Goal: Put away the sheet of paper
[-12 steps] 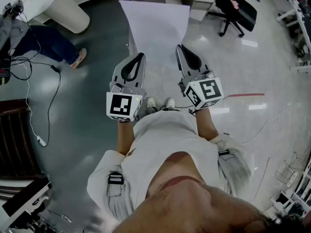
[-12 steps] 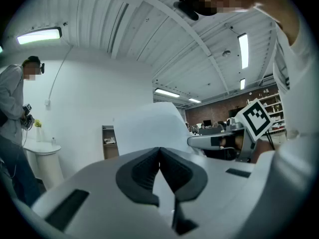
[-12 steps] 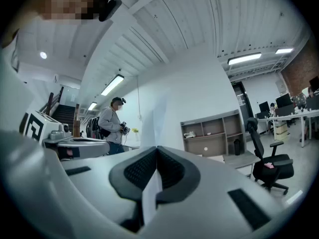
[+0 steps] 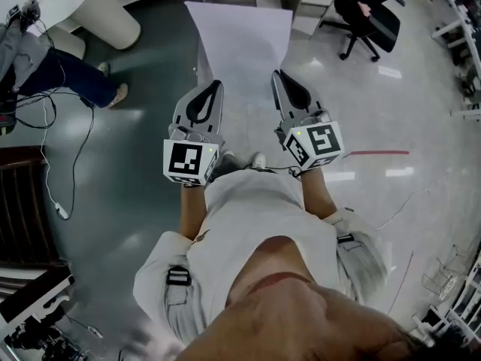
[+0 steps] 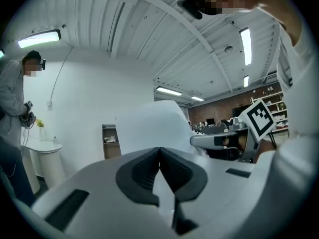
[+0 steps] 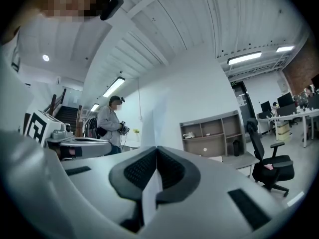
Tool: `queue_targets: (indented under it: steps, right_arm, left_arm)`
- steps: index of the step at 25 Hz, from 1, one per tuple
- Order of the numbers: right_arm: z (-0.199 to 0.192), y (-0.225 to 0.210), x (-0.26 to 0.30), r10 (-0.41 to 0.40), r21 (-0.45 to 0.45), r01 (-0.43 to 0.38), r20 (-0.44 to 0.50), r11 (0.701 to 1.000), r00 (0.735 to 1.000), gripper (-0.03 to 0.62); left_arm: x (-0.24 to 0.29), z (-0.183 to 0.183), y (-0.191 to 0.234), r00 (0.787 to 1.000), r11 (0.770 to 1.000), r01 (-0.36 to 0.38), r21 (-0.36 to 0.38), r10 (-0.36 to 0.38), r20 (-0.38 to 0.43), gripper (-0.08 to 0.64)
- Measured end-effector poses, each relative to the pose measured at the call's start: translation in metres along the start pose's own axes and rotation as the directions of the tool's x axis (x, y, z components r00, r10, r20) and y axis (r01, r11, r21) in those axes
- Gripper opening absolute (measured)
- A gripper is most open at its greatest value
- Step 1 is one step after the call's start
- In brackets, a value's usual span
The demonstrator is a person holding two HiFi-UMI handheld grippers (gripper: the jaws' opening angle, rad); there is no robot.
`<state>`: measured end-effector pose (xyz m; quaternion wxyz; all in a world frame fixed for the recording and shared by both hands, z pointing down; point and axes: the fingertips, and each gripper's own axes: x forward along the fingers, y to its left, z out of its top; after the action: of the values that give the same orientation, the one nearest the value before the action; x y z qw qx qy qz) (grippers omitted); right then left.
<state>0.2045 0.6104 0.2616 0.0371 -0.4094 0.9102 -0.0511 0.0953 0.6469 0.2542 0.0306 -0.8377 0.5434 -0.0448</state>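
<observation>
One sheet of paper (image 4: 240, 43) hangs before me above floor (image 4: 128, 179), near edge pinched twice: my left gripper (image 4: 216, 89) clamped on left part, my right gripper (image 4: 278, 75) clamped on right part. Office chair (image 4: 368, 17) beyond, right.

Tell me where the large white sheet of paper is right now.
In the head view the white sheet of paper is at top centre, its near edge clamped by the left gripper and the right gripper.
</observation>
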Motion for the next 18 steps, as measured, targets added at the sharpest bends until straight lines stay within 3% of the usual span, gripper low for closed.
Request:
queue_targets:
  steps: [9,18]
  right_arm:
    - [-0.007,-0.015,0.015,-0.003,0.014,0.003,-0.029,1.0,1.0,0.02]
    - [-0.019,-0.024,0.07,-0.035,-0.007,0.035,-0.056,0.999,0.998,0.02]
  left_arm:
    - [0.02,-0.004,0.004,1.0,1.0,-0.005,0.002,0.005,-0.019,0.021]
    - [0.05,-0.022,0.054,1.0,0.999,0.003,-0.032,-0.004,-0.009,0.021]
